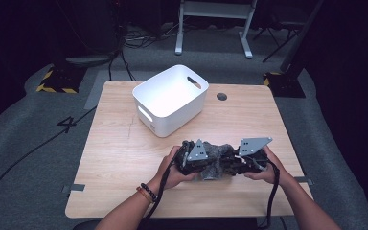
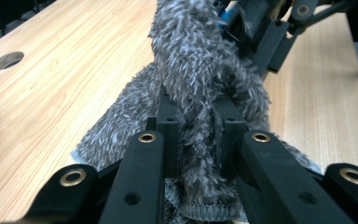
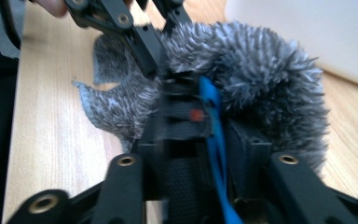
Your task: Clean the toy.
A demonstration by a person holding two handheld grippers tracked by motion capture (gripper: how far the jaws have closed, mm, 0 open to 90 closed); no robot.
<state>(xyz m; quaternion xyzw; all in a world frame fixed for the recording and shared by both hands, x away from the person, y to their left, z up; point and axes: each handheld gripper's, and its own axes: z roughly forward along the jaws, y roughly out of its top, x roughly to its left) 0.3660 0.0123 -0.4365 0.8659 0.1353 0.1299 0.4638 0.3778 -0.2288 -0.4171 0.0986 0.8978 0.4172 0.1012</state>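
We wear a dark bead bracelet point(image 1: 148, 191) w/ an orange band; our grippers are black w/ brass-ringed screw holes point(image 2: 147, 137) (grey triangular plates point(image 1: 198, 151) on top), black cables point(image 1: 271, 191) trailing.

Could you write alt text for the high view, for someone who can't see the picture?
A person's two hands each hold a gripper, the left gripper and right gripper both shut on a fuzzy grey cloth bunched between them near the front of a wooden table. Behind it on the table stands a white bin with handle cutouts.
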